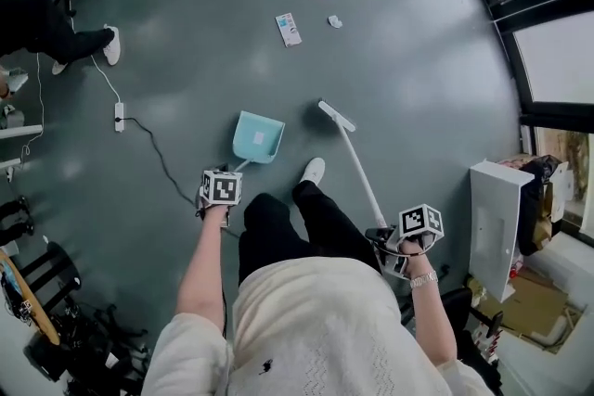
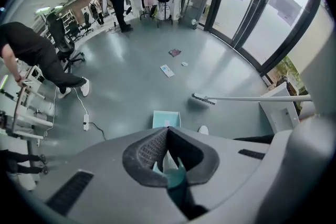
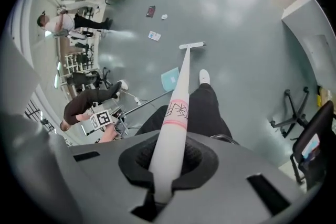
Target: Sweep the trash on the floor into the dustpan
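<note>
Head view: the left gripper [image 1: 221, 190] holds the dustpan [image 1: 257, 136], resting on the floor, and the right gripper [image 1: 401, 241] holds the broom [image 1: 355, 164]. The trash [image 1: 289, 29], a card, a dark packet and perhaps a paper scrap, lies well beyond both.

Left gripper view: only here do the jaws show, pinched shut on the teal handle end. It is light, stiff plastic, apt to swivel.

Right gripper view: the jaws clamp the white stick high up, giving long, loose leverage.
</note>
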The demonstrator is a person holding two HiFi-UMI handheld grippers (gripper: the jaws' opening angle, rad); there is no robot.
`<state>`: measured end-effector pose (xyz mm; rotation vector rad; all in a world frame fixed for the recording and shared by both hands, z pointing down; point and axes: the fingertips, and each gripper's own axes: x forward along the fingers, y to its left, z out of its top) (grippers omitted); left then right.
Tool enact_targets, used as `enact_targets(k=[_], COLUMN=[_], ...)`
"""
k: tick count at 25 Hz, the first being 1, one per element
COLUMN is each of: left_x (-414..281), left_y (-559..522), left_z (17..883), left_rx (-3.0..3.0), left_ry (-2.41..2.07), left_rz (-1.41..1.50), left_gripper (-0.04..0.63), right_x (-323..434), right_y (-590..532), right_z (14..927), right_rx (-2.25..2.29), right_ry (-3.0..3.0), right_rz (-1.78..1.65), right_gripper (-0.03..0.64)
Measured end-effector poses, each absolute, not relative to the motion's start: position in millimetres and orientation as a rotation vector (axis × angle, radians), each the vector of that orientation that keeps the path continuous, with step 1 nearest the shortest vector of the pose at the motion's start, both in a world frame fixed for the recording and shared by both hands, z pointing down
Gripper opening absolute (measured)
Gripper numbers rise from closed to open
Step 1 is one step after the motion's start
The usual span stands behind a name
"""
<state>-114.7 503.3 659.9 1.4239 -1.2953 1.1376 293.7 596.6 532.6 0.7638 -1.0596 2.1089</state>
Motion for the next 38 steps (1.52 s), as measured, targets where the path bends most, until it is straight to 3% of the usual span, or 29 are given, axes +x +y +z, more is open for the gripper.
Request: enact_targets(k=[16, 23, 31, 38], left_x=[-220, -274, -284, -285], left_y=[149, 36, -17, -36], left_z=[648, 652, 683, 696], left_rx=[1.672, 1.843, 1.949, 1.95], left_ry=[-1.147, -0.96, -0.713, -0.692], left_rz=[1.053, 1.256, 1.587, 1.536], left_gripper=[0.009, 0.009, 0.009, 0.009], right_x=[146, 61, -10, -70], right_y=[235, 136, 122, 192], right_z=[520, 532, 581, 601], right_rx=[0.983, 1.119, 1.083, 0.766], right_ry=[-1.27, -1.23, -1.122, -1.036], right_rz=[2.139, 2.223, 2.131, 1.951], right_gripper=[0.018, 0.018, 0.018, 0.019])
